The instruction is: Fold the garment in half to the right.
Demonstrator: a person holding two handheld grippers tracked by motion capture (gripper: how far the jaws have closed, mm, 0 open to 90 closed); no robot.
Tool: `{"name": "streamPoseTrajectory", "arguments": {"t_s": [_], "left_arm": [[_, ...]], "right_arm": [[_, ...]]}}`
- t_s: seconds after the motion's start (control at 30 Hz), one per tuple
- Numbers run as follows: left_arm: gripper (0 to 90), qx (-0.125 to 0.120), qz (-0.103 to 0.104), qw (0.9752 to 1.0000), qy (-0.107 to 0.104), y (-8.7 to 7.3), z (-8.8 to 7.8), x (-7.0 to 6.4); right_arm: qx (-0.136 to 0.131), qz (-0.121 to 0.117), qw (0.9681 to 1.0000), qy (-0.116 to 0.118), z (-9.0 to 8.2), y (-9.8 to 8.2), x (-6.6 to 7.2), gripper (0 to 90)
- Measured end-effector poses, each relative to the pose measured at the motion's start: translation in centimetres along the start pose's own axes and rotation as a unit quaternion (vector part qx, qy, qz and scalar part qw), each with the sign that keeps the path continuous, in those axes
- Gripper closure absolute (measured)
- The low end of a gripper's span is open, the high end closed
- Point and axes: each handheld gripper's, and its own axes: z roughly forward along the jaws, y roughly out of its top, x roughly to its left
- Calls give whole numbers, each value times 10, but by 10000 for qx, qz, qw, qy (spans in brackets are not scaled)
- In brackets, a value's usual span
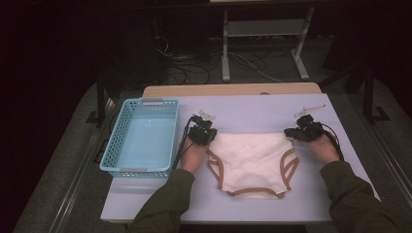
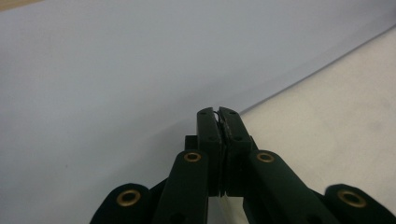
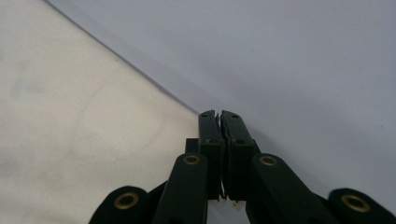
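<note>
Each gripper's closed jaws hide the corner of the underwear (image 1: pixel 252 158) they pinch.

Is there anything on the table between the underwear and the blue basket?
Nothing visible besides the left gripper, shut on the underwear's near corner. Bare table separates it from the basket. The right gripper pinches the far corner.

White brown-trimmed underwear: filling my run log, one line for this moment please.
left gripper shut on white brown-trimmed underwear waistband corner | right gripper shut on other corner
</note>
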Motion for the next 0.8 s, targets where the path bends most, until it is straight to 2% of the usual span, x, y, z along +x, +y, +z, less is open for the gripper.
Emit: {"name": "streamPoseTrajectory", "arguments": {"t_s": [0.2, 0.37, 0.53, 0.57, 0.63, 0.73, 0.77, 0.8], "left_arm": [[879, -22, 5, 10000, 46, 4, 12, 4], [875, 139, 34, 9999, 46, 0, 21, 6], [864, 142, 68, 9999, 71, 0, 23, 5], [857, 140, 45, 9999, 68, 0, 22, 6], [811, 88, -29, 10000, 23, 0, 21, 7], [696, 10, -119, 9999, -113, 1, 16, 10], [618, -54, -167, 9997, -187, 1, 13, 11], [618, -75, -186, 9996, -216, 2, 11, 11]], "right_arm": [[2, 87, 9999, -54, 8, 2, -6, 867], [66, 123, 9999, -39, 13, -1, -8, 861], [45, 221, 9997, 31, 13, -2, -10, 845], [47, 231, 9997, 25, 13, -2, -10, 831], [51, 297, 9995, -24, 13, -1, -10, 742], [-61, 427, 9990, 134, 9, 0, -10, 623], [-168, 481, 9985, 215, 6, 2, -9, 555], [-168, 481, 9985, 215, 6, 2, -9, 555]]}}
